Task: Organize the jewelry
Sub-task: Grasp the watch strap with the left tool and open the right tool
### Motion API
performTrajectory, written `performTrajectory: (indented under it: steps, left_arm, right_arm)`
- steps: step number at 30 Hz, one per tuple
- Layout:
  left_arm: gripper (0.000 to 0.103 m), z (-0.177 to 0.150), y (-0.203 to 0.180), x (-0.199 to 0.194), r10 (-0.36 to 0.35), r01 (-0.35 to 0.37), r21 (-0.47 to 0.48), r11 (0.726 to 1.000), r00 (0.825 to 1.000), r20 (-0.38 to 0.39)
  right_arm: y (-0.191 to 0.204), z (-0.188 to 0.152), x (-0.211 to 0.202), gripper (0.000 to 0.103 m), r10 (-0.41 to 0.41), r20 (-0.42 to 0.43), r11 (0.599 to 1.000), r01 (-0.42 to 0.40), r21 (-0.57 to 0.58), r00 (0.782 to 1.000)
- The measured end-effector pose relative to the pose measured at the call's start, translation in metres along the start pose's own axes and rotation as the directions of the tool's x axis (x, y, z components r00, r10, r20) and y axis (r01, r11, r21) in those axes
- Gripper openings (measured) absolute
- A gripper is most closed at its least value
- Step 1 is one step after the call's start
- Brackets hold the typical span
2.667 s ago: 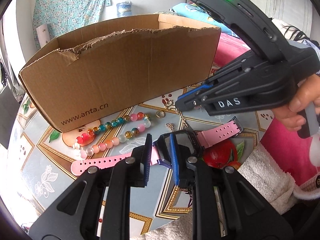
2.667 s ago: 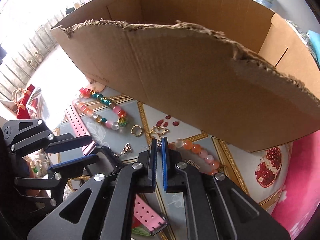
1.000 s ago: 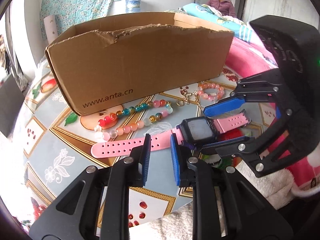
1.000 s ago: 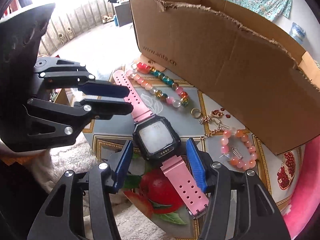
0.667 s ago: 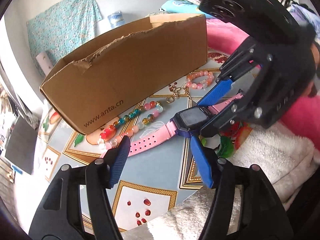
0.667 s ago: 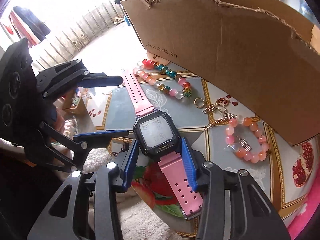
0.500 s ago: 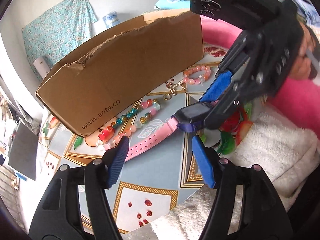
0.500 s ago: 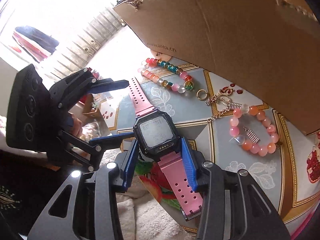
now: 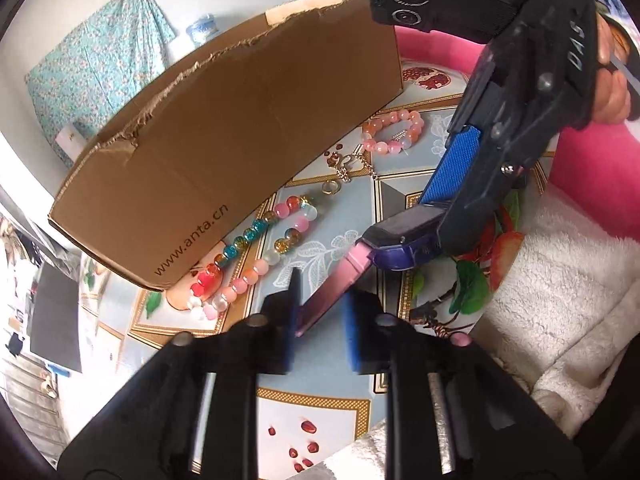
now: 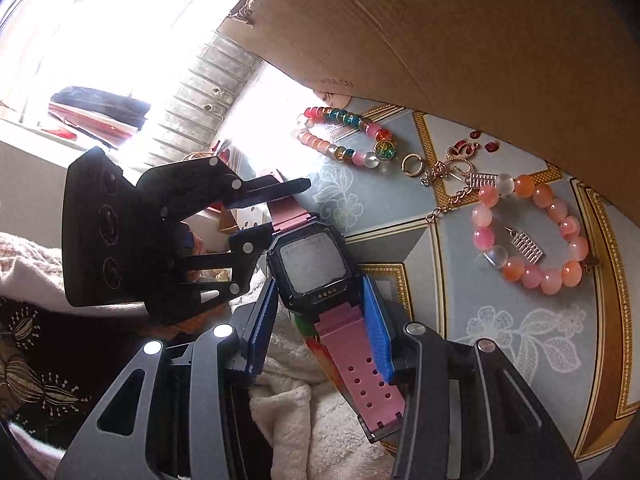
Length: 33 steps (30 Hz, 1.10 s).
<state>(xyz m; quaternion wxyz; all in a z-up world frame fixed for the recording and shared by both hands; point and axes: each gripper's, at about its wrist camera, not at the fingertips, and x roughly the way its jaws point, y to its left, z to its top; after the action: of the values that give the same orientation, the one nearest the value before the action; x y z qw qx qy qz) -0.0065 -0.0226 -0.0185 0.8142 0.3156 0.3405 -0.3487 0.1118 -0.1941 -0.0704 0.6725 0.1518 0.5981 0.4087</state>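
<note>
Okay, left wrist view: my left gripper (image 9: 320, 320) has its blue pads either side of the pink strap end of the watch (image 9: 404, 236); whether they pinch the strap or just flank it, I cannot tell. Watch is lifted off the surface (image 9: 340, 368), tilted, its dark case clamped in my right gripper (image 9: 436, 216), which comes in from upper right with my right hand (image 9: 612, 80) on the handle. Cardboard box (image 9: 240, 136) sits behind, printed "www.anta.cn". Multicolour bead bracelet (image 9: 256, 248) lies against the box's front corner; gold ring (image 9: 330, 187) and gold chain (image 9: 352, 166) just beyond it; pink bead bracelet (image 9: 394, 132) further right. White towel (image 9: 568, 292) at the right edge.

Right wrist view: right gripper (image 10: 320, 312) closed on the watch (image 10: 312, 266) by the case sides, screen facing the camera, lower strap running back between the fingers. Left gripper (image 10: 272, 210) sits at the far strap, left of frame. Multicolour bracelet (image 10: 344, 136), ring (image 10: 414, 165), chain (image 10: 452, 184) and pink bracelet (image 10: 532, 236) lie on the surface (image 10: 500, 332) in front of the box (image 10: 460, 32).
</note>
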Motion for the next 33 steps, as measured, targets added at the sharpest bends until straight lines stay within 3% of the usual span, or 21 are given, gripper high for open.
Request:
performTrajectory:
  steps: [4, 10, 18, 25, 33]
  left_arm:
    - [0.01, 0.002, 0.004, 0.001, -0.04, 0.039, -0.041, 0.998, 0.999, -0.024]
    - [0.008, 0.002, 0.014, 0.001, -0.118, 0.11, -0.135, 0.985, 0.992, -0.052]
    - [0.008, 0.006, 0.011, 0.003, -0.134, 0.122, -0.162, 0.979, 0.989, -0.064]
    - [0.007, 0.007, 0.016, 0.003, -0.144, 0.13, -0.179, 0.975, 0.987, -0.068]
    - [0.007, 0.005, 0.016, 0.002, -0.149, 0.135, -0.189, 0.973, 0.987, -0.065]
  right_arm:
    - [-0.001, -0.007, -0.014, 0.042, -0.011, 0.02, 1.0, 0.011, -0.005, 1.0]
    - [0.012, -0.016, -0.021, 0.043, -0.099, 0.062, 0.994, 0.102, -0.046, 0.993]
    - [0.024, -0.039, -0.035, 0.043, -0.237, 0.14, 0.965, 0.249, -0.08, 0.961]
    - [0.039, -0.058, -0.038, 0.043, -0.371, 0.203, 0.911, 0.398, -0.113, 0.906]
    - [0.065, -0.066, -0.014, 0.042, -0.534, 0.282, 0.783, 0.592, -0.191, 0.797]
